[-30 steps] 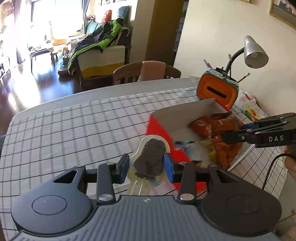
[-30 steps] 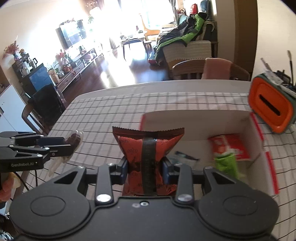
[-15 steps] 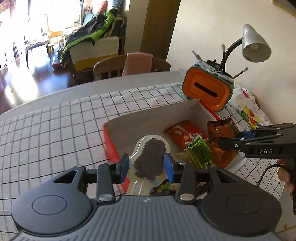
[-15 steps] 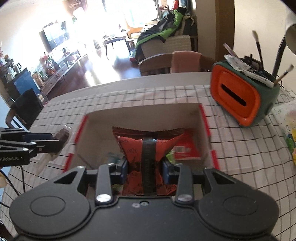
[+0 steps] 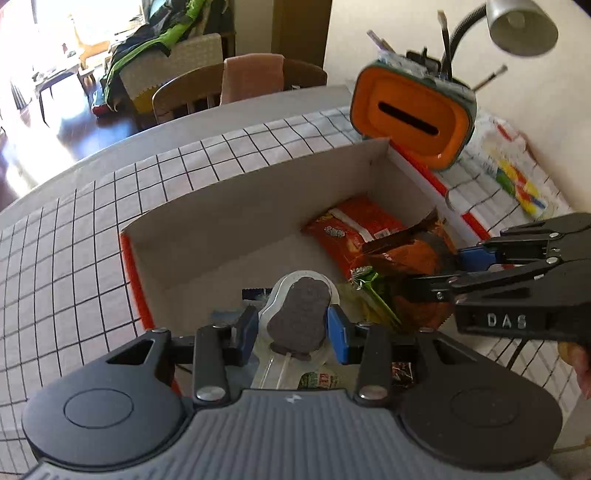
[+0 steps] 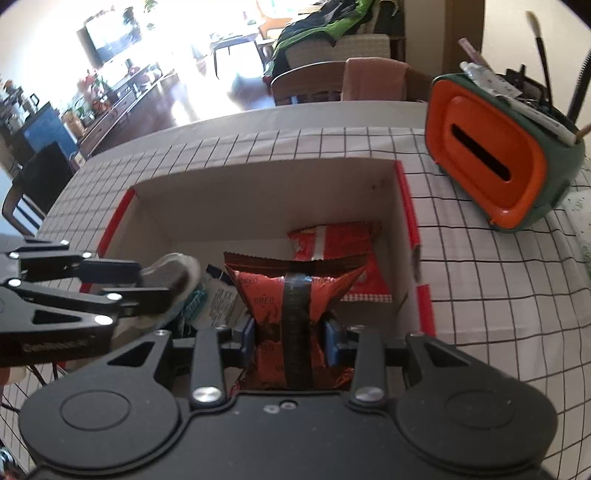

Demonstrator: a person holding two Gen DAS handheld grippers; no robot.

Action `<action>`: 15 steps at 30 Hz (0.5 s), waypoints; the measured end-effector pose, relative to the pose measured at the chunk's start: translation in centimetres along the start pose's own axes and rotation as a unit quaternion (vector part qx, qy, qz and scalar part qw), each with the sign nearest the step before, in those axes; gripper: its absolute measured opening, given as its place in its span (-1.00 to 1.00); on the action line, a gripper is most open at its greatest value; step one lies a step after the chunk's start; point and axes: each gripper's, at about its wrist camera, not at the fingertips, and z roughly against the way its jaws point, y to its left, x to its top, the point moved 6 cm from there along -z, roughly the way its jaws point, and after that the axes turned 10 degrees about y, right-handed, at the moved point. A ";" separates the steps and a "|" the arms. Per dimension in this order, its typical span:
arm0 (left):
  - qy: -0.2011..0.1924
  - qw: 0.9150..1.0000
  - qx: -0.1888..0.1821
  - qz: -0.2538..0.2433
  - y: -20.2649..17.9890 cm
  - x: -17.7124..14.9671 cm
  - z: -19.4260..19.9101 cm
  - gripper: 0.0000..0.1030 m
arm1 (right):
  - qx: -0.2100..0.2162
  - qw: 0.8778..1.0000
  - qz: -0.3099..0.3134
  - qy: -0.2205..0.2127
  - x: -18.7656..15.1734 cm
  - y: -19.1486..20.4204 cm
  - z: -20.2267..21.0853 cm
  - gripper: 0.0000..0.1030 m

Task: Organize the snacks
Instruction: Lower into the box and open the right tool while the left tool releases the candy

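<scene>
left gripper fingers pinched on clear-wrapped dark lollipop, held over near end of red-edged box on checked tabletop. right gripper fingers clamped on red oreo pack, also above box. other snacks already inside. risk: both tools crowd same opening, could knock together; pack released high may land on lollipop or catch box wall.

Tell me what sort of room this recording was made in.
Most likely a lived-in home, at a dining table opening onto a living room: a wooden chair at the far edge, a television on a low cabinet, and a sofa piled with jackets.
</scene>
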 end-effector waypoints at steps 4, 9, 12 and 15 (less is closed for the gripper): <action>0.025 1.000 0.014 -0.011 -0.6 0.4 -1.0 -0.23 | -0.010 1.000 0.019 0.005 -0.3 0.8 -0.2 -0.31; 0.048 0.998 0.025 -0.025 -0.9 0.4 -1.9 -0.22 | -0.006 1.000 0.016 0.009 0.1 0.6 -0.5 -0.30; 0.055 0.998 0.025 -0.023 -0.8 0.5 -2.0 -0.21 | -0.005 1.000 0.018 0.010 0.0 0.6 -0.4 -0.29; 0.044 0.998 0.037 -0.024 -0.6 0.6 -1.7 -0.04 | -0.002 1.000 0.016 0.010 -0.1 0.5 -0.4 -0.28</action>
